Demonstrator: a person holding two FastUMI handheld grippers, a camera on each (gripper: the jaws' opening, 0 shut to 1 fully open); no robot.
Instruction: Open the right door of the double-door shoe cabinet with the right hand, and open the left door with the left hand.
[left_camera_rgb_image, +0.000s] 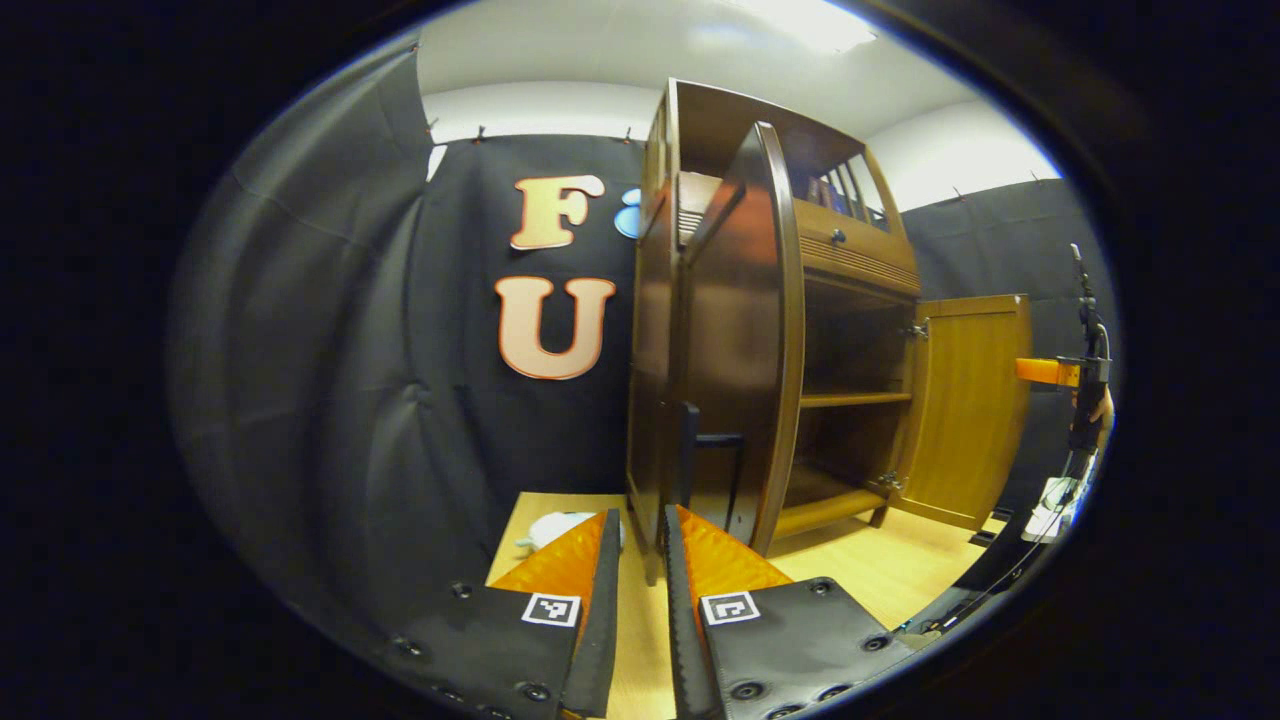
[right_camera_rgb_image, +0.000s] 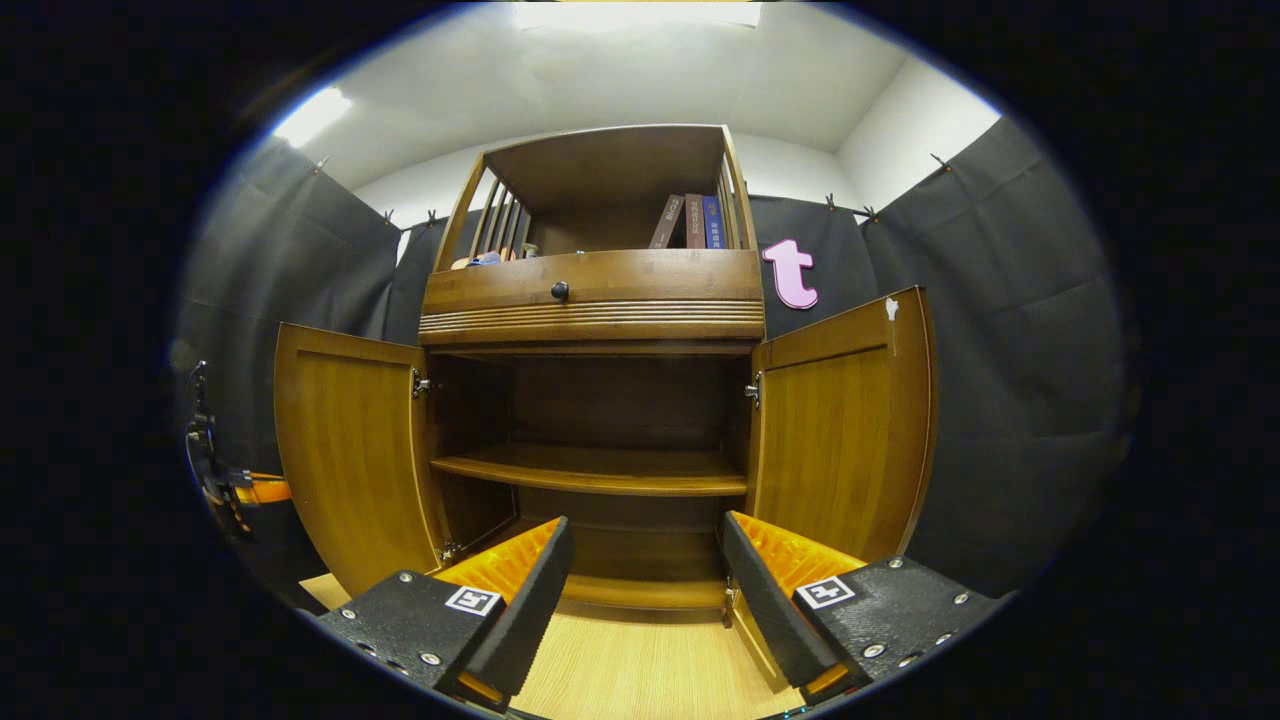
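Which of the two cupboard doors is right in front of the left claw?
The left door, seen edge-on with its dark handle just beyond the left claw. The right door stands open farther off.

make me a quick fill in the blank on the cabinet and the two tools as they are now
1. Both doors, the left door and the right door, stand ____.
2. The drawer above the doors has one round ____ at its middle.
3. Behind the doors, the shelf is ____.
4. The right tool has its fingers spread apart, so it is ____.

Missing words: open; knob; empty; open
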